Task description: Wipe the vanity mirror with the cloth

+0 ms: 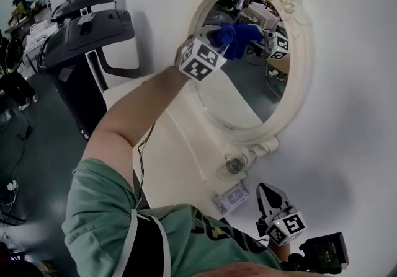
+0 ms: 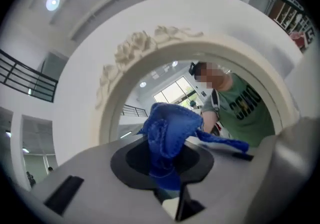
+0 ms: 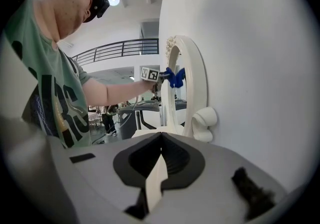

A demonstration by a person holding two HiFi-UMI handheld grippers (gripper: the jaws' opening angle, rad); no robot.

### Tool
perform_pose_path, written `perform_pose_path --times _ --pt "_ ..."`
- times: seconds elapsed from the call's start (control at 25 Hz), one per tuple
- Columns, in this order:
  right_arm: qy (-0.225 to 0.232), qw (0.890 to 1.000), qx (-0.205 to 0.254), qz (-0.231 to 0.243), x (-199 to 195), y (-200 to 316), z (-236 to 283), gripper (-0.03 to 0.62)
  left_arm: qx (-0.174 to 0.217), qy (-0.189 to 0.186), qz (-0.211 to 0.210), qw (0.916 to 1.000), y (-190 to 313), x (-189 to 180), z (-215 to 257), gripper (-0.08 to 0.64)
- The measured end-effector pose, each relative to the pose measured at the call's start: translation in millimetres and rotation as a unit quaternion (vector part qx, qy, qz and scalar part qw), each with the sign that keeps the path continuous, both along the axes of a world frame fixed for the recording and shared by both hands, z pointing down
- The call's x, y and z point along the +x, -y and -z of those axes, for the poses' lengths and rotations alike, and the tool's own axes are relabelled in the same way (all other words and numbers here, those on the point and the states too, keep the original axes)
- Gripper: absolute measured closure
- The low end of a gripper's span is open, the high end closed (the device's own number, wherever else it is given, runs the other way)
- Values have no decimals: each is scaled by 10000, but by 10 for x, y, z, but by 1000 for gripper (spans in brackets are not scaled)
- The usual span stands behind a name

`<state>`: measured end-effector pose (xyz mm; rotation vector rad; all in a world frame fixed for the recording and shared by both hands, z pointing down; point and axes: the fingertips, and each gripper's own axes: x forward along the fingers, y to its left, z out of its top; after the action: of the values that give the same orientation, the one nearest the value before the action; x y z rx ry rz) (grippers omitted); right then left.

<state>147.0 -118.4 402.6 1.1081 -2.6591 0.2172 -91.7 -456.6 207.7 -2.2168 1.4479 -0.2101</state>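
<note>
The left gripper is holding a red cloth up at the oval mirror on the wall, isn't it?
Not quite: the cloth is blue, not red, as the left gripper view shows plainly. The rest stands: the left gripper holds it up at the oval mirror on the wall.

Mint-green short-sleeved T-shirt (image 1: 105,220) with dark lettering; black strap (image 1: 146,245), perhaps a harness, at six o'clock; thin black cable (image 1: 141,158) alongside.

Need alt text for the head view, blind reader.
The left hand-held gripper holds a blue cloth against the upper glass of an ornate, white-framed oval vanity mirror. The right hand-held gripper hangs low, below the mirror.
</note>
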Motion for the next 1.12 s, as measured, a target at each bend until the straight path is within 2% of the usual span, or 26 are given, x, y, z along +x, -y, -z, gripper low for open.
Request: perform_pose_path --times 0.08,0.16,0.24,0.32,0.4,0.6,0.84,0.96,1.12 --pt "72 9999 91 -26 14 -22 41 580 335 26 65 9994 -26 -19 646 476" --pt "129 9998 165 -65 64 -41 55 580 541 171 189 9982 -25 -10 1097 476" --pt "188 9995 226 -111 126 -55 70 580 583 344 333 9972 12 23 1357 476" --pt "262 9992 247 -149 175 -65 73 580 506 582 461 9960 68 78 1424 476" --pt "313 9991 238 -153 196 -71 64 580 475 795 596 9939 126 119 1400 476" --pt "403 9989 186 -126 201 -35 26 580 445 791 725 9932 169 130 1376 477" --pt "363 9993 101 -25 143 8 -56 580 708 1151 768 9879 121 233 1220 482" --pt "306 9995 1 -11 131 -25 -86 580 762 1298 636 9866 -2 353 844 482" --pt "184 9996 -202 19 34 -132 -88 580 572 1428 448 9871 -193 488 49 482"
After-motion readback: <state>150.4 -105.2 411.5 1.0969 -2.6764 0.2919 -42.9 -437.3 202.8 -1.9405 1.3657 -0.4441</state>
